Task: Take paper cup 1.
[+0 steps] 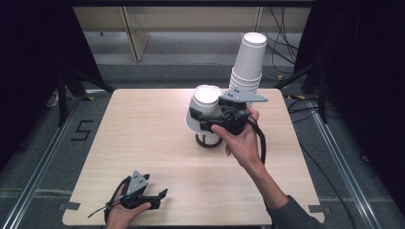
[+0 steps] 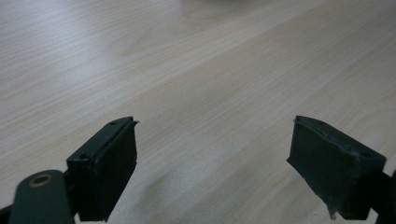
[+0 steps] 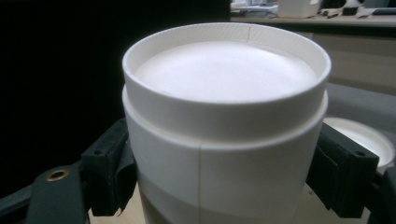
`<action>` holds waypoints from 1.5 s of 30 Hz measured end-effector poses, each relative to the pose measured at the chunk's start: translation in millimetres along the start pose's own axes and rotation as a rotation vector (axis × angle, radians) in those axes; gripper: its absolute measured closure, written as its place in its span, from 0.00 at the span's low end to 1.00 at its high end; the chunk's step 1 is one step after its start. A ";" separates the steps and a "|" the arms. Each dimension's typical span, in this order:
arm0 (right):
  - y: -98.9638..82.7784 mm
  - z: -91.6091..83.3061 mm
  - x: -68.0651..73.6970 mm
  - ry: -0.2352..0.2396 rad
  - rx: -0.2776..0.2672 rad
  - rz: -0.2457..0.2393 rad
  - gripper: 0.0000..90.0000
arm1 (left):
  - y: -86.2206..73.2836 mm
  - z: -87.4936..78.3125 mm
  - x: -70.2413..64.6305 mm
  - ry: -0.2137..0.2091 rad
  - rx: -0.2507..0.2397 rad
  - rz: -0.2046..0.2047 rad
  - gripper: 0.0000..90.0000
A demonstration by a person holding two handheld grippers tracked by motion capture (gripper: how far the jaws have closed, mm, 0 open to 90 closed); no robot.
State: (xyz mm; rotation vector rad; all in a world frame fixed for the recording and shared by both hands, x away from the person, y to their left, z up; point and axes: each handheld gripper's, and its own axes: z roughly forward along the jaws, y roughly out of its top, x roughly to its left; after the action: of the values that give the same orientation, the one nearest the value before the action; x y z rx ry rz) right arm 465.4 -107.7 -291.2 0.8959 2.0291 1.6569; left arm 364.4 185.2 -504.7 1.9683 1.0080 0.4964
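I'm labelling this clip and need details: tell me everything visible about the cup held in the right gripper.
The cup is white paper, upside down, its recessed base facing up with a raised rim around it and a vertical seam down the wall. A second cup's edge shows below the rim, so it looks like nested cups. The right gripper clamps its wall from both sides, lifted above the table, over a dark ring-shaped base. A leaning stack of similar cups stands behind it.

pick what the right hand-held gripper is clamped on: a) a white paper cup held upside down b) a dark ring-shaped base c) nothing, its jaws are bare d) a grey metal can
a: the right hand-held gripper has its jaws pressed on both sides of the white paper cup, whose flat bottom faces up.
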 end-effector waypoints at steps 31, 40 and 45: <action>-99.3 19.1 9.5 0.163 0.144 0.040 0.22 | 3.0 0.0 -0.7 -0.026 -0.049 0.002 0.16; -116.3 19.9 8.5 0.177 0.167 0.042 0.22 | 3.9 -0.7 -1.3 -0.039 -0.069 0.005 0.16; -120.7 20.5 9.6 0.178 0.171 0.035 0.22 | 4.4 -1.1 -2.6 -0.046 -0.075 0.006 0.16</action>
State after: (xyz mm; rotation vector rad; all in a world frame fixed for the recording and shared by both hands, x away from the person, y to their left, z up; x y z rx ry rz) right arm 442.6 -99.1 -411.6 0.8716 2.3158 1.6535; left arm 364.2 182.3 -500.3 1.9085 0.9420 0.4833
